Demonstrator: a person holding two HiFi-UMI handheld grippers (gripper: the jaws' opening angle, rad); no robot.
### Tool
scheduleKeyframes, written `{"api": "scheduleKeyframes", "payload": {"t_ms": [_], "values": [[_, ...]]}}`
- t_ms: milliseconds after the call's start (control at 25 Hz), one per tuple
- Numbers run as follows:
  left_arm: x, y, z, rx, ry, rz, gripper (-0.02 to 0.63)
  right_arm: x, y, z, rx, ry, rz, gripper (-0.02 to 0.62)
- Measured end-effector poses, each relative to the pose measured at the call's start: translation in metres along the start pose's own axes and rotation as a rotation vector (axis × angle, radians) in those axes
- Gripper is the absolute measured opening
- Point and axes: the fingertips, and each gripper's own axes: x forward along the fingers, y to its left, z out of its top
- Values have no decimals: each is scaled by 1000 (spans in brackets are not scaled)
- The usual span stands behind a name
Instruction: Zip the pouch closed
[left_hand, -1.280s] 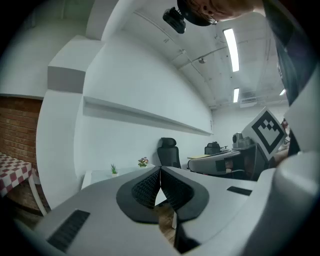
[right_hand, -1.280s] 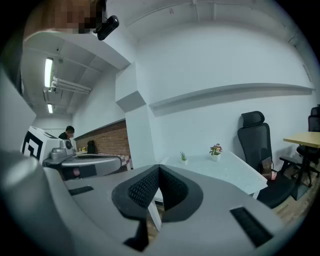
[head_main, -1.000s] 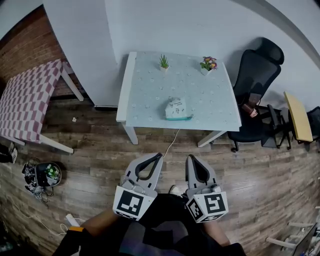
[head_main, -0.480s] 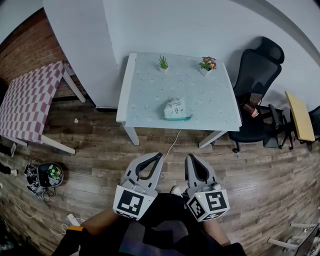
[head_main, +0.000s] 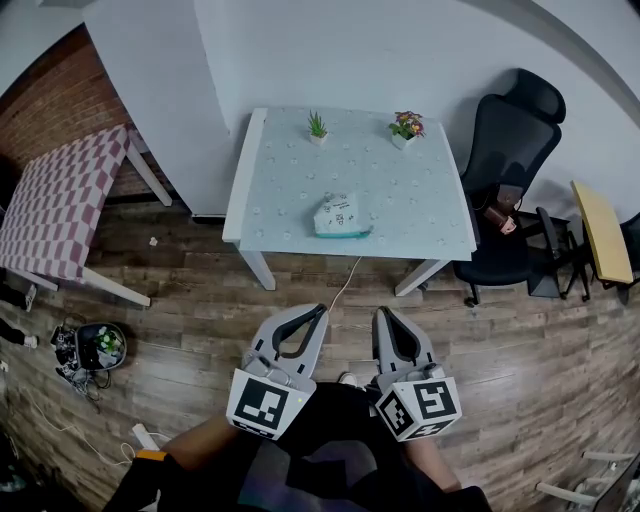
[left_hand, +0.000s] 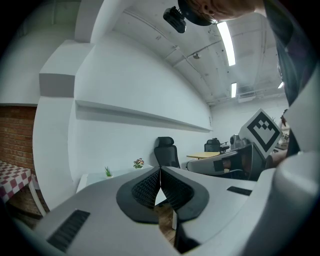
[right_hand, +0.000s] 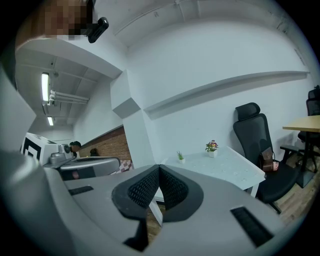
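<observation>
Left tool (head_main: 320, 310) and right tool (head_main: 381, 312) hang far from the apparent pouch (head_main: 341, 216).

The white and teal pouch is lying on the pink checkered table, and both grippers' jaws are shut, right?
No: the head view shows the white and teal pouch on the pale dotted table instead. Both the left gripper and right gripper do have shut jaws.

A pouch (head_main: 342, 216) lies near the front edge of a pale table (head_main: 425, 215). A green plant (head_main: 317, 127) and a flowering plant (head_main: 405, 128) stand at its far edge. The left gripper (head_main: 319, 312) and the right gripper (head_main: 381, 314) hang over the wooden floor (head_main: 190, 320), well apart from the table.
</observation>
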Motion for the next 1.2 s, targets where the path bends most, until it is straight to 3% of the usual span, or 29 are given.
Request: {"api": "scheduleKeyframes", "payload": {"t_ms": [800, 880, 1200], "values": [[62, -119, 0, 50, 75, 34, 11, -67, -111, -13, 77, 18, 64, 15], [66, -124, 0, 81, 81, 34, 11, -69, -119, -15, 84, 22, 69, 15], [80, -107, -5, 35, 110, 61, 11, -47, -134, -16, 80, 57, 61, 15]]}}
